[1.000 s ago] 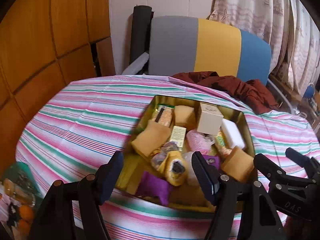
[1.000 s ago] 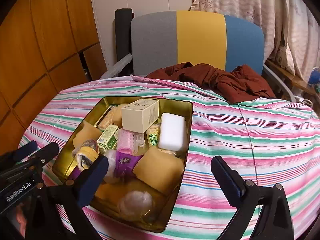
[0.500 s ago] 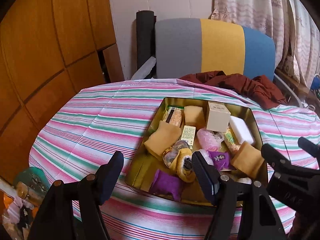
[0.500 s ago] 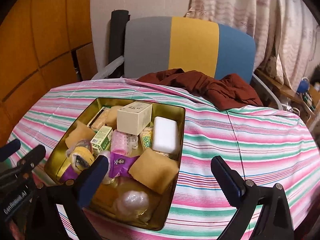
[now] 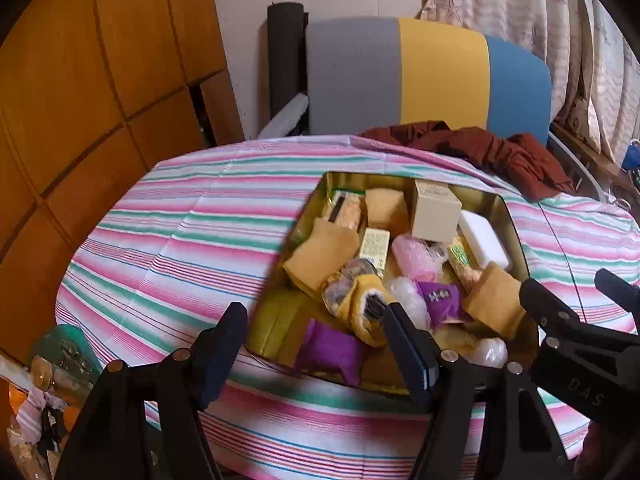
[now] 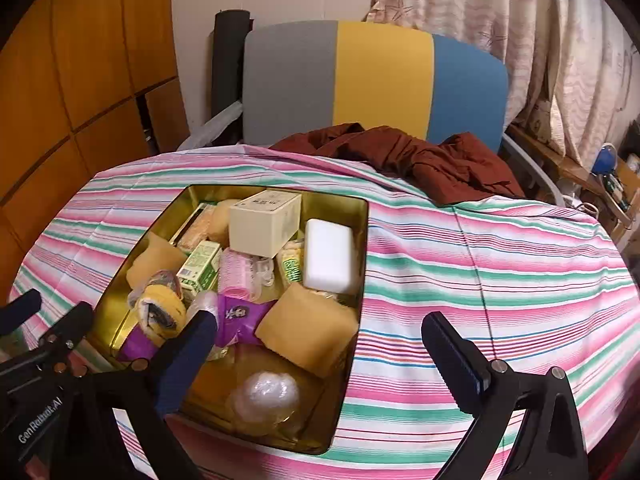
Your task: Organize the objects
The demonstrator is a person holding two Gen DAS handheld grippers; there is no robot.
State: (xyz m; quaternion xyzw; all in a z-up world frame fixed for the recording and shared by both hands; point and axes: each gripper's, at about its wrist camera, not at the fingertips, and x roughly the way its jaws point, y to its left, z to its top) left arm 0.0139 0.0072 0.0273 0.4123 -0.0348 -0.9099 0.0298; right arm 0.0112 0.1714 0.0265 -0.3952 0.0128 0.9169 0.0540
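An open gold tin [image 5: 509, 216] [image 6: 362, 240] sits on the striped table, packed with small items. Among them are a cream box [image 5: 436, 212] [image 6: 266, 220], a white block [image 5: 484, 240] [image 6: 330, 256], yellow sponge pads [image 5: 320, 256] [image 6: 308, 330], a pink roll [image 6: 236, 272] and a purple packet [image 6: 240, 316]. My left gripper [image 5: 314, 316] hovers open over the tin's near left corner, holding nothing. My right gripper [image 6: 320, 324] hangs open over the tin's near right edge, also holding nothing. Each gripper appears in the other's view, the right gripper [image 5: 566, 280] and the left gripper [image 6: 58, 306].
A pink, green and white striped cloth [image 6: 500, 280] covers the round table. A maroon garment [image 6: 420, 156] lies at its far edge before a grey, yellow and blue chair back [image 6: 380, 80]. Wood panels stand left, curtains right. Clutter [image 5: 48, 380] lies below the table's left edge.
Both views have swung slightly, so a little more of the table shows in the left wrist view. The tin's contents lie as before. Both grippers have stayed open.
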